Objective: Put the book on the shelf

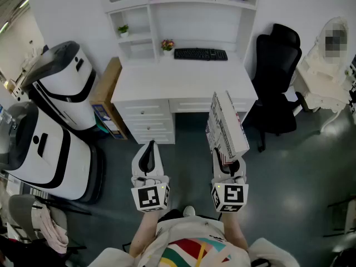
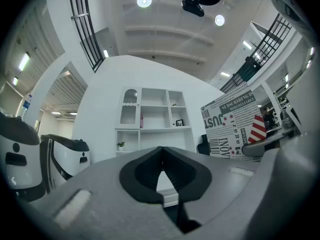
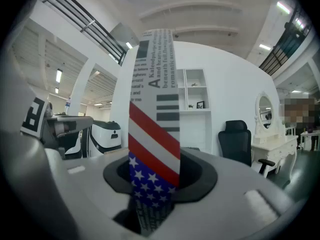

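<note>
Book in transit, shelf not yet reached.
My right tool (image 1: 229, 166) pinches the book (image 1: 226, 127) upright by its lower edge; my left tool (image 1: 148, 153), pressed together and empty, rides beside. Ahead: counter (image 1: 183, 85), then shelf (image 1: 189, 24). Best to keep the book vertical and approach squarely.

Book (image 1: 227, 128), centre right: white cover, black newspaper-like print; on spine red-white stripes, blue field with white stars. Desk (image 1: 183, 82) and shelf (image 1: 197, 21), upper centre: white. Keyboard (image 1: 200, 54): black. Chair (image 1: 276, 77), upper right: black. Machines (image 1: 50, 143), left: white, black bands. Floor (image 1: 189, 166): dark grey-green.
</note>
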Motion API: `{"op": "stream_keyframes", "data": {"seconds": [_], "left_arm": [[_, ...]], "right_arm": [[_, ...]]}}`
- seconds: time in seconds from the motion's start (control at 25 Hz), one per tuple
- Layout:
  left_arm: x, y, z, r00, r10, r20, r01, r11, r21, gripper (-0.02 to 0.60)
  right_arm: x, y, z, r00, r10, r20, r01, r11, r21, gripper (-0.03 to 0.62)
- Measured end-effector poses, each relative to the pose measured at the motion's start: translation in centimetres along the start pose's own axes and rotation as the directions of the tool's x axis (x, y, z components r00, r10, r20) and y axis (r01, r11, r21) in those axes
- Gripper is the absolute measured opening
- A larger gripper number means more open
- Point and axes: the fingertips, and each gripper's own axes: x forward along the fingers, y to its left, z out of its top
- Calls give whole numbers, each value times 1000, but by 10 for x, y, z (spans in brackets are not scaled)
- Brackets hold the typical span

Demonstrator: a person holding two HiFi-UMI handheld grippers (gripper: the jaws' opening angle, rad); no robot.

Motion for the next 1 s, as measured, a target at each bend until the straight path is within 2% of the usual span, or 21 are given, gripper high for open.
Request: {"op": "stream_keyframes", "data": {"seconds": [0.48, 0.68, 0.84, 1.0], "left_arm": [[11, 1, 2, 1000, 18, -11, -19, 1000, -13, -2], [9, 7, 1, 1000, 25, -6, -25, 1000, -9, -2], [19, 21, -13, 999, 42, -17, -43, 999, -33, -2], [47, 21, -10, 1000, 20, 8, -20, 999, -37, -2]], "right_arm": [[9, -6, 2, 1000, 20, -3, -20, 1000, 9, 152], [14, -6, -1, 1000, 8, 7, -8, 999, 52, 152], [26, -2, -7, 1000, 16, -12, -15, 997, 69, 152], [51, -9, -2, 1000, 11, 7, -11, 998, 55, 152]]}}
